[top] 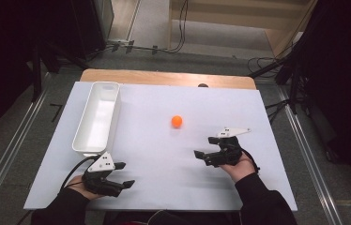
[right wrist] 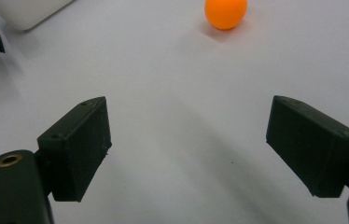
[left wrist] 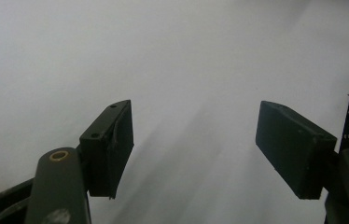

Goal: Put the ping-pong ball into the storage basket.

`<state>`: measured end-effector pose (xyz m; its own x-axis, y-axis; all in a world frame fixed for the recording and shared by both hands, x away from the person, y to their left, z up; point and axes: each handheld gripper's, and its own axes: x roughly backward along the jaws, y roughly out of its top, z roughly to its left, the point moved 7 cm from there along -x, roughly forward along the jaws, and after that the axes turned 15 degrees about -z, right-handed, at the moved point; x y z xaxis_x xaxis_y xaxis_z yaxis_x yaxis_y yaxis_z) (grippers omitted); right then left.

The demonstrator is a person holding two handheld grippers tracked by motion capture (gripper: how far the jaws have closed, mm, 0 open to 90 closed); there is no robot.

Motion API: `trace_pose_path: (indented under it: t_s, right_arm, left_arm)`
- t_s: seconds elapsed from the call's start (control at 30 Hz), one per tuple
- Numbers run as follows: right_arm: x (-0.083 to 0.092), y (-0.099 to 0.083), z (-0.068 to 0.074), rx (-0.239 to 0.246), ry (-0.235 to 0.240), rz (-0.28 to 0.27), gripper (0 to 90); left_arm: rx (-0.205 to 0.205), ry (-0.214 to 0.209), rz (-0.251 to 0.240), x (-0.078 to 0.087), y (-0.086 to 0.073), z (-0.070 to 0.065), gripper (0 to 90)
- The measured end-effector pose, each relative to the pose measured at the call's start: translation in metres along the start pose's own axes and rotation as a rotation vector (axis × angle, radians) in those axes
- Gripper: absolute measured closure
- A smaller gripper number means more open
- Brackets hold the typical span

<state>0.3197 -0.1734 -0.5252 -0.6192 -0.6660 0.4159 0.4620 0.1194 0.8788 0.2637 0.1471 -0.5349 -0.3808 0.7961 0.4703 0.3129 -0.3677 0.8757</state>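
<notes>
I am taking the long white plastic bin (top: 97,117) as my landmark. It is lying lengthwise along the left part of the white tabletop sheet (top: 164,183), and I am counting one bin, with nothing showing inside it.

Just beside the bin's near end, my left gripper (top: 122,174) is hovering low over the sheet, gripped from below by a hand in a dark sleeve, its jaws pointing right. In the left gripper view the two black jaws are standing spread wide with bare white sheet between them.

Well to the right of the bin, level with its middle, one small orange ball (top: 177,121) is sitting alone on the sheet, touching nothing. Nothing is lying between it and either gripper.

Farther right of the bin, and nearer to me than the ball, my right gripper (top: 203,147) is angling left, towards the bin's near end. In the right gripper view its jaws are spread wide and pinching nothing, with the ball (right wrist: 226,13) lying ahead beyond them and the bin's corner (right wrist: 28,11) showing at upper left.
</notes>
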Motion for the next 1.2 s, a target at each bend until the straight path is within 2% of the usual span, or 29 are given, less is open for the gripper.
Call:
trace_pose_path:
  t_s: [0.47, 0.77, 0.93, 1.2]
  right_arm:
    - [-0.007, 0.012, 0.000, 0.004, 0.008, 0.006, 12.6]
    - [-0.012, 0.020, 0.001, 0.003, 0.023, 0.028, 12.6]
    - [-0.016, 0.027, -0.001, 0.005, 0.019, 0.023, 12.6]
    - [-0.022, 0.037, 0.000, 0.008, 0.038, 0.037, 12.6]
  left_arm:
    - [0.001, 0.001, 0.004, 0.000, -0.001, 0.000, 27.9]
    - [-0.003, 0.004, 0.004, 0.000, -0.001, 0.001, 28.0]
    - [-0.003, 0.006, 0.004, 0.000, -0.001, 0.001, 28.0]
    - [0.001, 0.012, -0.003, 0.001, 0.000, 0.002, 28.0]
